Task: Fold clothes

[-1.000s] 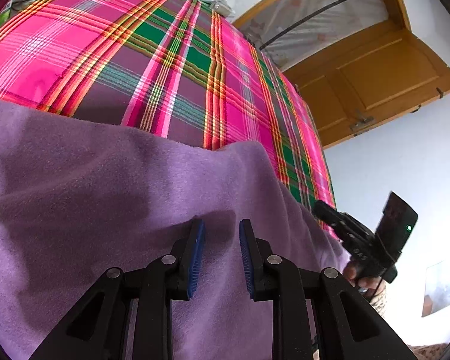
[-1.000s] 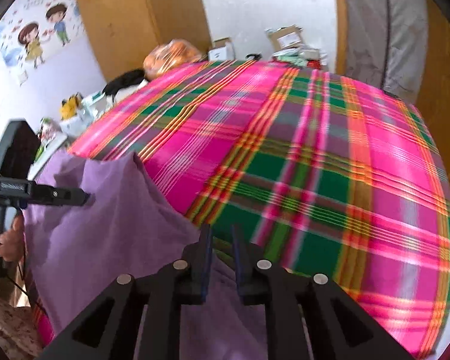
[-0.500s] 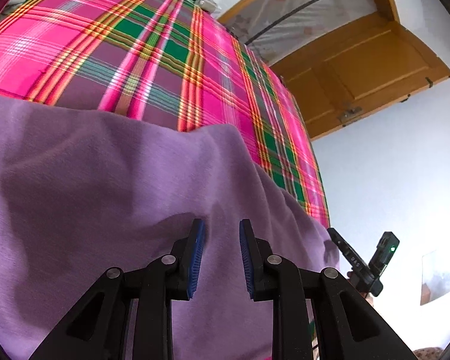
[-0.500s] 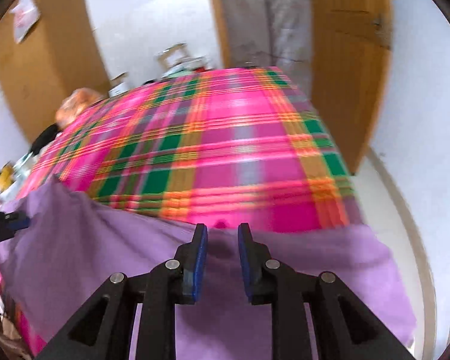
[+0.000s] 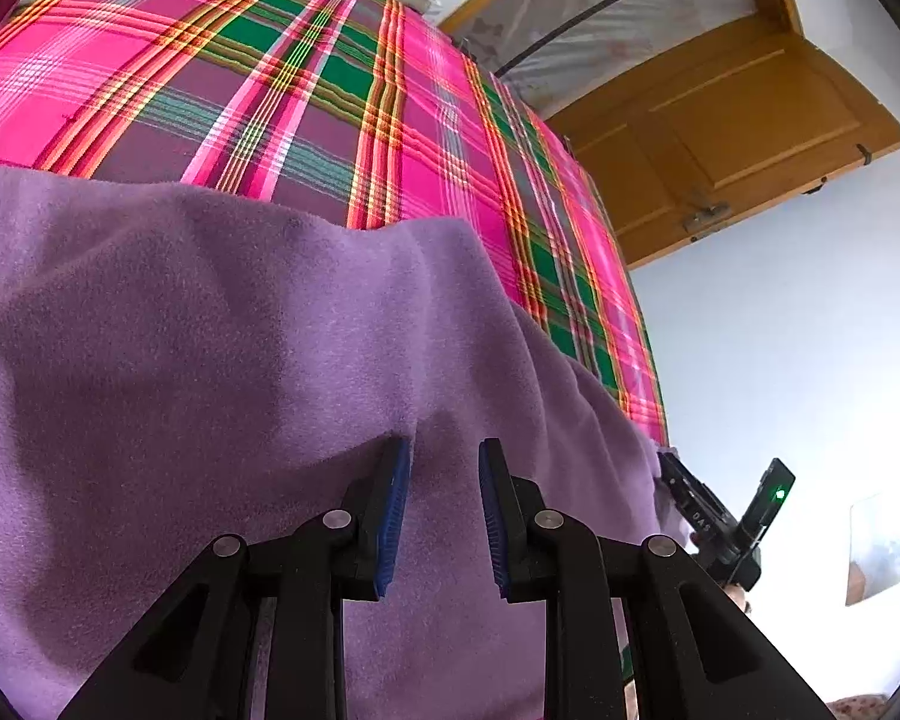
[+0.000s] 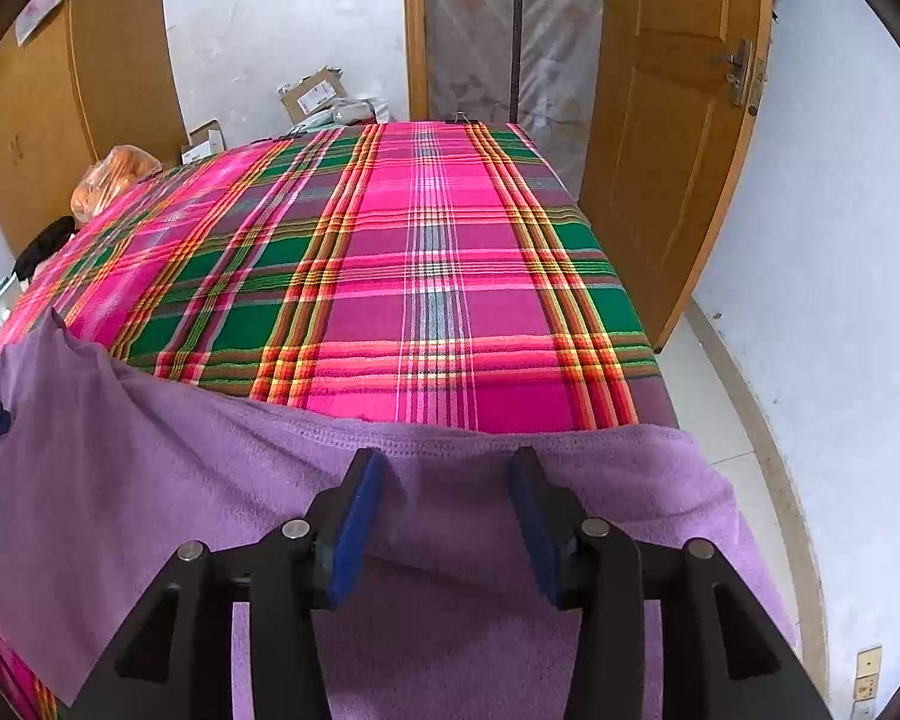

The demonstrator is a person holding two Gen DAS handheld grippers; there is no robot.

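Observation:
A purple fleece cloth (image 5: 210, 360) lies spread over the near edge of a bed with a pink and green plaid cover (image 5: 330, 90). My left gripper (image 5: 444, 468) is shut on a pinched crease of the cloth, which fills the narrow gap between its blue pads. In the right wrist view the same cloth (image 6: 150, 468) drapes across the front of the bed (image 6: 420, 240). My right gripper (image 6: 447, 474) stands open over the cloth's stitched hem, its pads wide apart. The right gripper (image 5: 720, 516) also shows at the cloth's far corner in the left wrist view.
A wooden door (image 6: 672, 150) stands open to the right of the bed, with tiled floor (image 6: 720, 396) beside it. Cardboard boxes (image 6: 312, 93) and an orange bag (image 6: 114, 174) sit past the bed's far side. A wooden wardrobe (image 6: 36, 150) is at the left.
My right gripper swung right along the cloth's edge, then let go and opened over the hem. The cloth now lies wider along the bed edge. My left gripper kept its hold.

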